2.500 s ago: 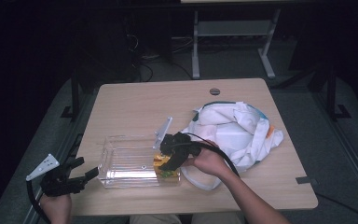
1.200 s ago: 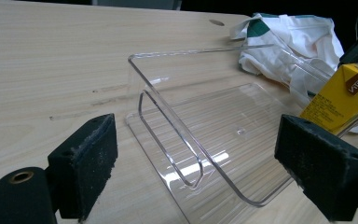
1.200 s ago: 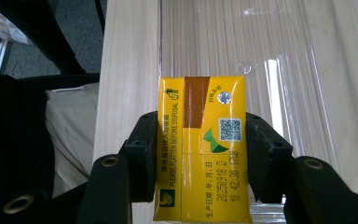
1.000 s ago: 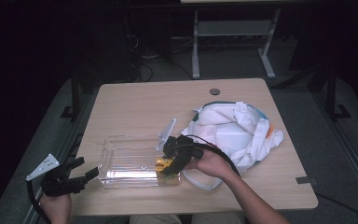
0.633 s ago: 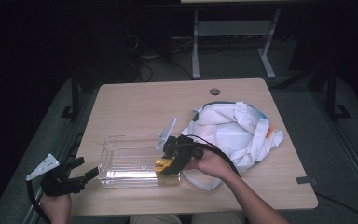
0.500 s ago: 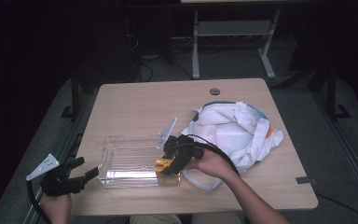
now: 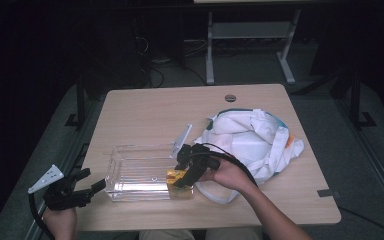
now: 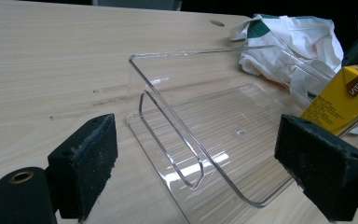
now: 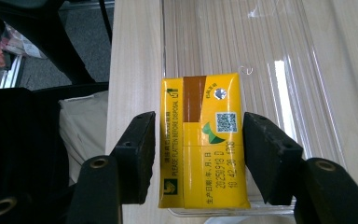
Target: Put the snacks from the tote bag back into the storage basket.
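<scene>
**A:** Start at the right gripper (image 9: 196, 154). What is it doing?

**B:** Its jaws flank a yellow drink carton (image 9: 203, 140). One pad looks pressed to the carton's side; at the other a thin gap seems to show, so I cannot tell whether it is pinching or has just let go. In the high view the carton (image 7: 178, 176) sits at the 3 o'clock end of the clear plastic bin (image 7: 130, 172), low inside it.

**A:** And the left gripper (image 7: 82, 189)?

**B:** Spread wide, holding nothing, parked off the bin's 9 o'clock end near the table edge. Its own view looks straight at the bin wall (image 8: 177, 121).

**A:** So which step is this?

**B:** I judge it the placing step: carton lowered into the bin. Next calls for opening the jaws fully and lifting straight out, without tipping the carton or dragging the light bin.

**A:** The surroundings?

**B:** A pale wooden table (image 7: 150, 110). A crumpled white cloth bag (image 7: 252, 140) with green trim lies at 2 o'clock from the bin, just beside it. Beyond 12 o'clock the room is dark, with a metal table frame (image 7: 250, 40) and cables on the floor.
</scene>
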Available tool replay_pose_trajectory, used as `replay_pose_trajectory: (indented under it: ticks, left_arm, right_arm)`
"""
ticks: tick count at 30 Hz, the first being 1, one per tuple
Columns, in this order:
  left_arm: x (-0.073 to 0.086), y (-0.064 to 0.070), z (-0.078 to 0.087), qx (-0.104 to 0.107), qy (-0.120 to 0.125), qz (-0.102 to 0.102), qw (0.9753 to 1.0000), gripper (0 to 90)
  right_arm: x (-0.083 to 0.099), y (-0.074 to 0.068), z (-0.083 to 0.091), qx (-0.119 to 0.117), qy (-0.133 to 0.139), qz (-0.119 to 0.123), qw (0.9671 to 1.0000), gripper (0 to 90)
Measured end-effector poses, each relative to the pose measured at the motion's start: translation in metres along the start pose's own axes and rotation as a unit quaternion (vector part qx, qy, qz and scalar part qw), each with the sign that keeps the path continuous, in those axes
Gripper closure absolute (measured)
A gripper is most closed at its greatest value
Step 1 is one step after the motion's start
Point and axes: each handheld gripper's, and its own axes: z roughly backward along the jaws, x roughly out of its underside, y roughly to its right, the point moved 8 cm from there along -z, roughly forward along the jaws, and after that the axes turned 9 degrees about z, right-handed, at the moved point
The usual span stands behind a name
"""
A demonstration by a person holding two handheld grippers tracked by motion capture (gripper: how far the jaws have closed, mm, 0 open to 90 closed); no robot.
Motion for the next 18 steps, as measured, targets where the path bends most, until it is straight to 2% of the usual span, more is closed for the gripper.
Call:
replay_pose_trajectory:
  ticks: [11, 18]
  left_arm:
    - [0.0, 0.0, 0.0, 0.0, 0.0, -0.003, 1.0, 12.7]
    - [0.0, 0.0, 0.0, 0.0, 0.001, -0.003, 1.0, 12.7]
  right_arm:
    - [-0.001, 0.001, 0.004, 0.003, 0.001, 0.001, 1.0, 43.3]
    - [-0.002, 0.002, 0.011, 0.006, 0.005, -0.008, 0.9999, 40.8]
